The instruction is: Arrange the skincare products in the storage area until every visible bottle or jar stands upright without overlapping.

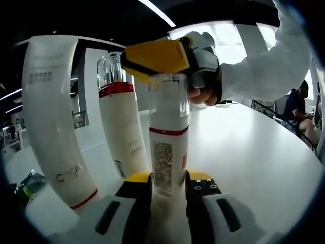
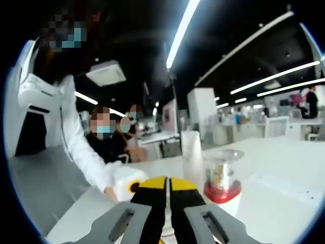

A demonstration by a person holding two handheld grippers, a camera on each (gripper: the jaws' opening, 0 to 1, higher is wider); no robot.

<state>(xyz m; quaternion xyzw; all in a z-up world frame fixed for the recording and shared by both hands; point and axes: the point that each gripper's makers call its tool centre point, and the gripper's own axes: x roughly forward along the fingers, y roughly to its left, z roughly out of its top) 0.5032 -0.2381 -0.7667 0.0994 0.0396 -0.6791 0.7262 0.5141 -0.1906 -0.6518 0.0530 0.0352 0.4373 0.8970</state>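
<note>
White cylindrical bottle with a red band and clear cap [image 1: 169, 152] stands upright on the white table [image 1: 254, 157], clamped near its base between the yellow-tipped jaws of the left gripper [image 1: 169, 184]. The right gripper [image 1: 157, 61] comes in from above at the cap; in the right gripper view its jaws [image 2: 168, 195] appear pressed together. Just beside stand a second red-banded clear-capped bottle [image 1: 119, 122] and a tall white squeeze tube [image 1: 53, 122], both upright.
</note>
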